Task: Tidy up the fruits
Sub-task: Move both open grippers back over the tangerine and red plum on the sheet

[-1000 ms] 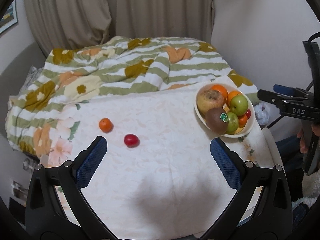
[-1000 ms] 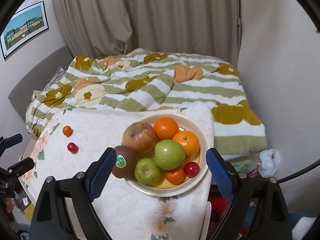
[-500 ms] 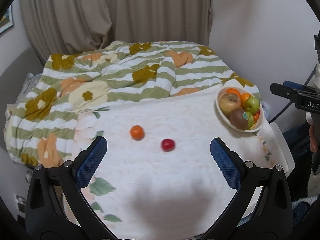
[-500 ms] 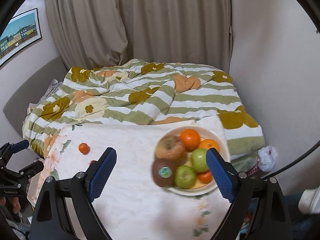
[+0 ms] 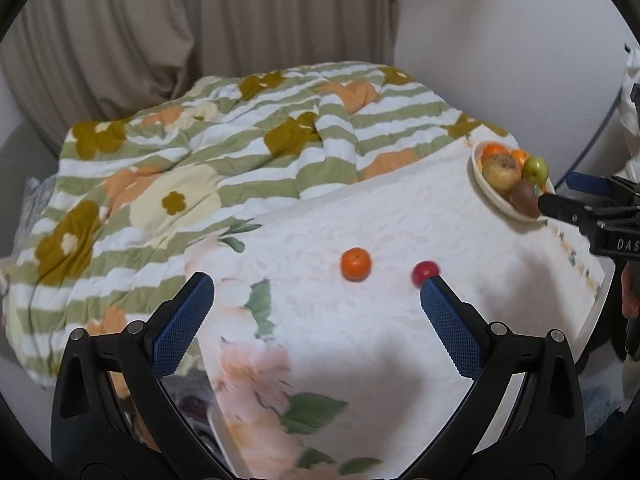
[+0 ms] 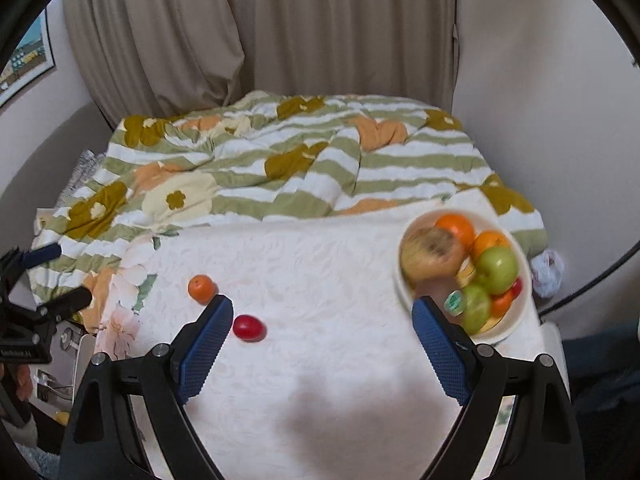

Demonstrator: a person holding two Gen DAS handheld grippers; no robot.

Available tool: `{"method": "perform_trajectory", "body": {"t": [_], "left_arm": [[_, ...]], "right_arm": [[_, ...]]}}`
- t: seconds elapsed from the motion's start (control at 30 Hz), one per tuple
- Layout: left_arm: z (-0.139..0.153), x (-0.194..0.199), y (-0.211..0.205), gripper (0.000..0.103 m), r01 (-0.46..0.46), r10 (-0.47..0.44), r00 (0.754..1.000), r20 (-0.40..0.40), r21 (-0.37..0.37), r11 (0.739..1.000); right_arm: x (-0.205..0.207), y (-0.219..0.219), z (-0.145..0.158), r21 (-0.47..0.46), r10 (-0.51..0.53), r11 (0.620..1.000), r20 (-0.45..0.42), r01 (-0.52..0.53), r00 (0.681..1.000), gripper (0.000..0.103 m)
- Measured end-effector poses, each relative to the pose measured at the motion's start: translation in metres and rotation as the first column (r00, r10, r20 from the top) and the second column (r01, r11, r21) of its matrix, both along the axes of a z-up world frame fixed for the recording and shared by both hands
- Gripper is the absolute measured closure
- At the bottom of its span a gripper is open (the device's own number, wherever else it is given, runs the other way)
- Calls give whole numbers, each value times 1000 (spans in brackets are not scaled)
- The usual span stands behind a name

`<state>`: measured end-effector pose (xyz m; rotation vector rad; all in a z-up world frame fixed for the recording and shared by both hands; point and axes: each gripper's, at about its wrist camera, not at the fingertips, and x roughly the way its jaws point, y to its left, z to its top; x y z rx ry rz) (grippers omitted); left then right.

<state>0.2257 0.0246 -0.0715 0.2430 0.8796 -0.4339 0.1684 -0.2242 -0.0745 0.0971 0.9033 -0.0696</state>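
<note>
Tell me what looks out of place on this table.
Two fruits lie loose on the tablecloth: a small orange and a small red fruit, side by side and well apart from the white bowl that holds all the other fruit. Nothing looks spilled or damaged.

Both wrist views look down across the table [image 5: 360, 340] — left from its left, right from its right.

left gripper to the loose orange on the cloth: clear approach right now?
Probably yes. The left gripper is open and empty, the orange lies alone on the tablecloth just ahead; only the small red fruit sits beside it, apart.
</note>
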Motion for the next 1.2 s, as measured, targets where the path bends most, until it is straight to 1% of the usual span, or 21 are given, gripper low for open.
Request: {"method": "perform_trajectory", "body": {"t": [0.1,0.17,0.33,0.43,0.53,0.67,0.73,0.8,0.83,0.93,1.0,1.13,1.17,1.2], "left_arm": [[-19,21,5,0,40,-40,999,-28,17,999],[-32,32,6,0,60,-59,997,-51,15,998],[-60,49,-4,0,119,-119,989,-92,-2,993],[-78,57,-15,0,157,-155,982,-106,14,987],[-94,62,-27,0,186,-183,975,-126,12,982],[-112,67,-41,4,216,-211,966,-150,22,976],[-118,69,-47,6,228,-222,961,-163,19,973],[-126,71,-52,17,243,-236,956,-176,22,970],[-129,72,-55,19,252,-243,952,-185,25,967],[-136,73,-62,21,274,-264,944,-196,27,961],[-139,73,-65,29,289,-278,940,-196,29,957],[-140,72,-69,31,310,-297,936,-189,42,950],[-140,72,-69,34,312,-299,936,-187,44,949],[-140,72,-70,40,314,-301,936,-181,50,948]], "right_arm": [[7,13,-18,13,-21,1000,-42,22,999,14],[10,21,-30,25,-21,999,-58,22,998,14],[19,39,-63,23,23,1000,-111,-20,994,14],[21,45,-78,36,35,999,-122,-31,992,14],[22,47,-92,61,47,997,-126,-39,991,14],[23,51,-106,59,67,996,-127,-60,990,14],[24,54,-114,52,85,996,-139,-79,987,19],[25,56,-120,52,99,994,-149,-93,984,23],[26,57,-122,54,102,994,-152,-95,983,26],[28,58,-128,69,110,993,-156,-100,982,31],[30,61,-130,69,116,992,-157,-106,981,35],[33,64,-130,62,126,991,-147,-118,981,38],[33,65,-130,60,129,991,-145,-121,981,38],[34,66,-131,56,131,991,-144,-124,981,39]]}}
